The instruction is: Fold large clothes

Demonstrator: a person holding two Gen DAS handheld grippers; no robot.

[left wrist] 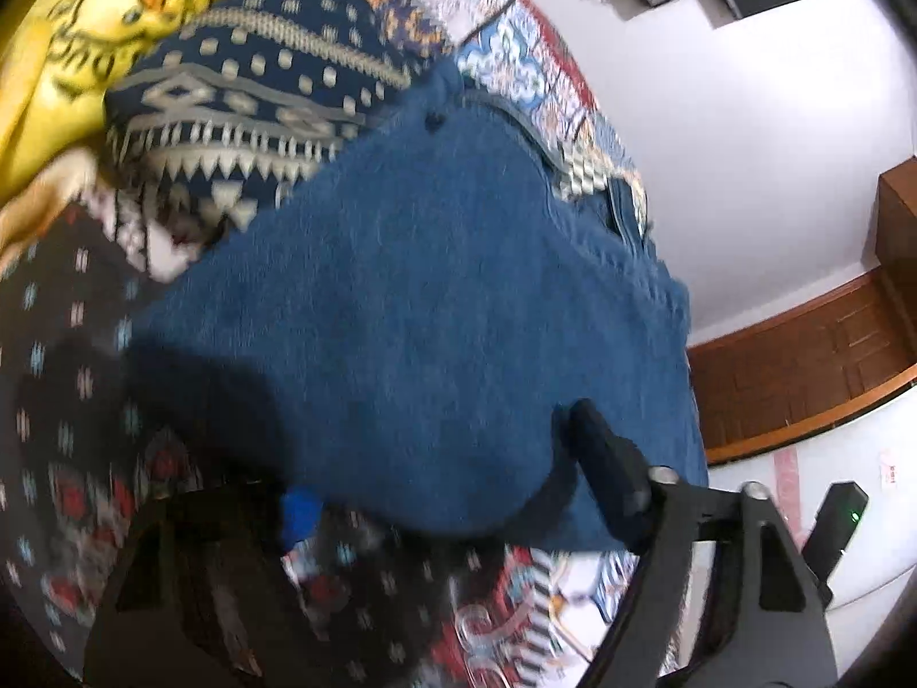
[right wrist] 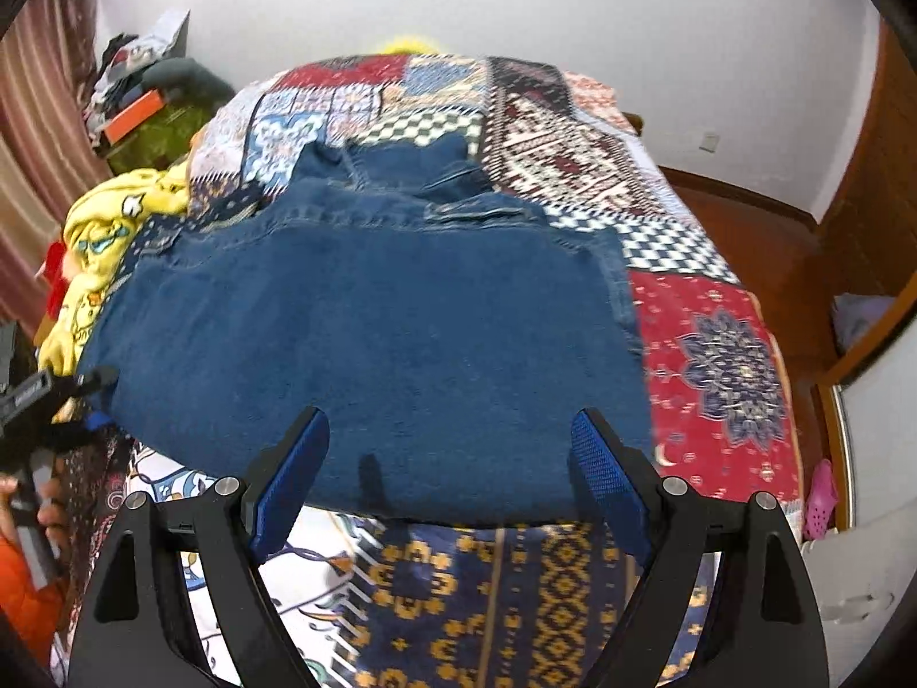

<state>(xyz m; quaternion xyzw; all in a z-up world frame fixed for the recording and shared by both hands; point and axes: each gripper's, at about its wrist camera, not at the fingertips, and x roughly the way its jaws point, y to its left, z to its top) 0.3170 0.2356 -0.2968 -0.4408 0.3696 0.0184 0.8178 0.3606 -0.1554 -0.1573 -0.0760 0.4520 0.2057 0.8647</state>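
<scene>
Both wide-open right gripper [right wrist: 450,458] fingers should pinch the blue denim garment's [right wrist: 367,332] near edge evenly, I think; left gripper [left wrist: 441,458] looks released.

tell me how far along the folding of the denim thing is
Done: the blue denim garment lies in a compact block on the patchwork quilt. In hand: nothing; the right claw is open over its near edge, and the left claw is at its left corner. Left: possibly another fold.
</scene>
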